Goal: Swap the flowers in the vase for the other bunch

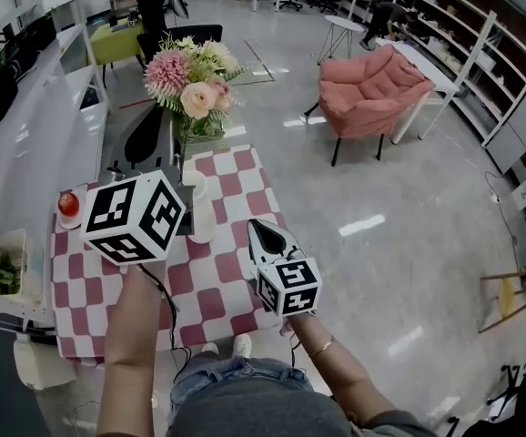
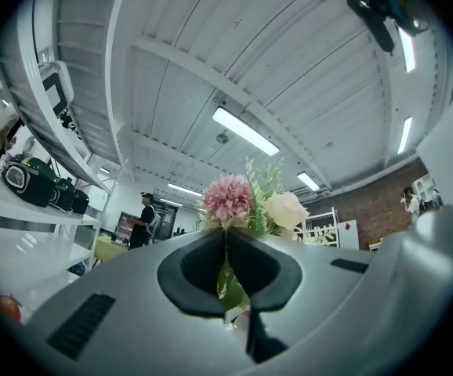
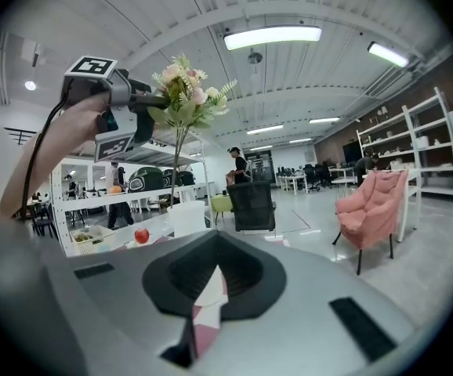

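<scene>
My left gripper (image 1: 183,157) is shut on the green stems of a bunch of flowers (image 1: 192,73), with pink and cream blooms. In the left gripper view the stems (image 2: 228,276) run up between the closed jaws to the blooms (image 2: 246,204). The right gripper view shows that gripper (image 3: 157,100) raised high, the thin stems hanging down towards a white vase (image 3: 187,219) on the checked table. I cannot tell whether the stem ends are inside the vase (image 1: 201,221). My right gripper (image 1: 261,228) hovers low over the cloth, shut and empty (image 3: 203,304).
The pink-and-white checked table (image 1: 227,280) has a red apple (image 1: 67,203) on a plate at its left. A white shelf unit (image 1: 26,153) runs along the left. A black chair (image 3: 250,206) stands behind the table and a pink armchair (image 1: 372,89) at the right.
</scene>
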The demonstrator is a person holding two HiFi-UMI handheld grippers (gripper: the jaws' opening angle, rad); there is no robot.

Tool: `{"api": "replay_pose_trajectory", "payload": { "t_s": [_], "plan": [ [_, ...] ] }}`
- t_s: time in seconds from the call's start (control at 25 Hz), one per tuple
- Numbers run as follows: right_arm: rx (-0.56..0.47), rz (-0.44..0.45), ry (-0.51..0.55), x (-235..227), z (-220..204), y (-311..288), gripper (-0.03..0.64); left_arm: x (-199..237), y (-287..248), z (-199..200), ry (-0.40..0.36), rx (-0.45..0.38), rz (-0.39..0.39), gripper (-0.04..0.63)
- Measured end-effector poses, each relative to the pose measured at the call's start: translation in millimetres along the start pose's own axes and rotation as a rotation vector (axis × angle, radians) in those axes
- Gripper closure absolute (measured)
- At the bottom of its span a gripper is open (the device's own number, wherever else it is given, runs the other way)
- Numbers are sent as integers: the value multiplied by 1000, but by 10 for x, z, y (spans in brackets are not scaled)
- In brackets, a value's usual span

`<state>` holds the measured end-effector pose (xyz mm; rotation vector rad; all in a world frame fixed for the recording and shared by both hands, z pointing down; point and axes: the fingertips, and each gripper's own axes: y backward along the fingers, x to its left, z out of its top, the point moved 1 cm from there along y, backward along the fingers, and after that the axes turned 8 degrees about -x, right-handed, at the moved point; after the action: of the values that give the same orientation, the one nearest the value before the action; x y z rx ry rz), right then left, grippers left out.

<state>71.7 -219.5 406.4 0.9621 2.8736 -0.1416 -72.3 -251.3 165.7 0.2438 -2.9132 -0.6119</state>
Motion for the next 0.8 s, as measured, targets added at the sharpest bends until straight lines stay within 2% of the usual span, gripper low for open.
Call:
{"api": "replay_pose_trajectory", "payload": {
  "t_s": [0.24, 0.44, 0.8],
  "plan": [
    [-7, 29, 11, 110, 31, 6, 607, 101, 86, 350, -16, -59, 25, 571],
    [-5, 68, 17, 313, 56, -57, 607, 347, 321, 548, -20, -76, 70, 571],
    [31, 199, 30, 1015, -96, -250, 607, 1170, 1115, 556, -14, -31, 251, 571]
  ]
}}
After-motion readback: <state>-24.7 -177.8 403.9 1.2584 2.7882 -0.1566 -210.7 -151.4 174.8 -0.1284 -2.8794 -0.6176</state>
